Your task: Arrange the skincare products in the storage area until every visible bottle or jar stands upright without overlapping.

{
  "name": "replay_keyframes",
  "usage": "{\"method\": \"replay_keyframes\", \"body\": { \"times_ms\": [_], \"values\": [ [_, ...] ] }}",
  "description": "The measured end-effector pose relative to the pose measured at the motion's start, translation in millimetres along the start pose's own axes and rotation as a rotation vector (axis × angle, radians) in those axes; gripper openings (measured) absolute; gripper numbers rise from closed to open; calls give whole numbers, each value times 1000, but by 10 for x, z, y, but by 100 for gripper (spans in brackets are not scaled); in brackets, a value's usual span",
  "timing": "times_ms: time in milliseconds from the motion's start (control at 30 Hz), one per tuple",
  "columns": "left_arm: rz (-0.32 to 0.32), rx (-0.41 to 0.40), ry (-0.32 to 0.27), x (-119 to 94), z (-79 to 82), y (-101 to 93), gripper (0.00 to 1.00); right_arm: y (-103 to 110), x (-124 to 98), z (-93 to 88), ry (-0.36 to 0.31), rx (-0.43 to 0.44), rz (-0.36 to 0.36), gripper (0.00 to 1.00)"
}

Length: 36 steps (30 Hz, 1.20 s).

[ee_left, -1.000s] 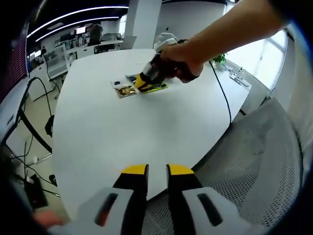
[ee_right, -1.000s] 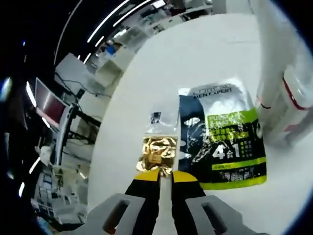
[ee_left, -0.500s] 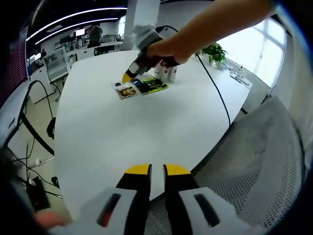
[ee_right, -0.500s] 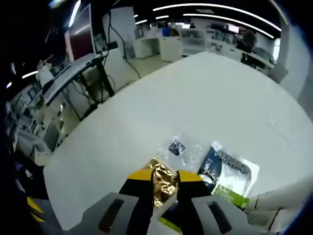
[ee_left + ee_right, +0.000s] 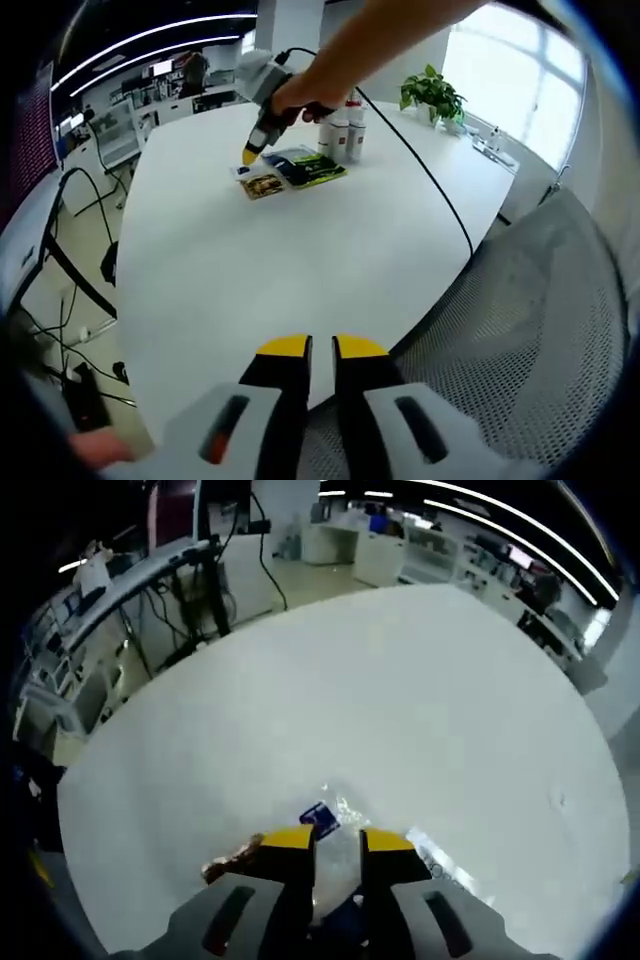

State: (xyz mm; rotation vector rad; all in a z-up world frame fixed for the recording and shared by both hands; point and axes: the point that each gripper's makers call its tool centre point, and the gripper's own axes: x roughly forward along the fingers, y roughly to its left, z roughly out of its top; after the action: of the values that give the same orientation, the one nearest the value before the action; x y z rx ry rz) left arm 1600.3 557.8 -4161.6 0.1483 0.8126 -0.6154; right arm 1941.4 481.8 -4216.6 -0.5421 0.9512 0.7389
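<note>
Several white bottles (image 5: pixel 345 130) stand upright together at the far side of the white table (image 5: pixel 270 270). In front of them lie flat sachets: a dark-and-green one (image 5: pixel 312 168), a gold one (image 5: pixel 262 185) and a clear one (image 5: pixel 243 171). A hand holds my right gripper (image 5: pixel 250 156) tip-down over the clear sachet. In the right gripper view, the clear sachet with a blue label (image 5: pixel 322 819) lies just past my right gripper (image 5: pixel 336 842), whose jaws are slightly apart. The gold sachet (image 5: pixel 228 866) peeks out left of them. My left gripper (image 5: pixel 321 348) hangs shut over the table's near edge.
A black cable (image 5: pixel 435 185) runs across the table's right side. A potted plant (image 5: pixel 432 95) stands at the far right edge. A grey mesh chair (image 5: pixel 520 330) is close on the right. Desks and cables (image 5: pixel 190 570) stand beyond the table.
My right gripper has moved off the green and gold sachets to the clear one, tilting up, and its jaws have parted a little. My left gripper's jaws have narrowed.
</note>
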Motion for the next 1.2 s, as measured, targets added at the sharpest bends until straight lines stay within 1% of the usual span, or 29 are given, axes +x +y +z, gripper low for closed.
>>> {"method": "replay_keyframes", "body": {
  "times_ms": [100,167,267,333,433,533,633,733,833,867,933,1000,1033,1133,1200],
  "values": [
    [6,3,6,0,-4,10,1,21,42,-32,14,-48,22,16],
    [10,7,14,3,-14,17,2,30,83,-53,20,-92,45,13],
    [27,6,18,-3,-22,49,3,57,41,-37,16,-109,47,13],
    [30,9,21,-5,-26,52,4,33,59,-30,21,-101,61,13],
    [30,14,26,-4,-33,49,3,101,52,-68,39,-94,106,13],
    [22,58,40,4,-33,11,3,115,31,-86,51,-138,112,13],
    [20,65,43,2,-38,8,3,116,12,-84,50,-152,105,14],
    [21,69,45,0,-41,10,2,88,-61,44,-12,-81,90,17],
    [24,61,48,-2,-47,25,3,91,-179,130,-81,-16,83,18],
    [29,66,50,-2,-48,31,3,128,-321,234,-154,48,89,19],
    [37,76,55,-4,-49,44,7,277,-570,420,-262,122,139,22],
    [38,79,46,-9,-30,41,7,437,-750,544,-323,147,197,23],
    [38,81,42,-12,-21,39,5,490,-805,571,-338,148,212,23],
    [53,98,23,-25,26,42,3,779,-1170,617,-432,139,246,25],
    [62,89,-14,-33,99,43,5,932,-1372,543,-470,161,259,27]
  ]
}}
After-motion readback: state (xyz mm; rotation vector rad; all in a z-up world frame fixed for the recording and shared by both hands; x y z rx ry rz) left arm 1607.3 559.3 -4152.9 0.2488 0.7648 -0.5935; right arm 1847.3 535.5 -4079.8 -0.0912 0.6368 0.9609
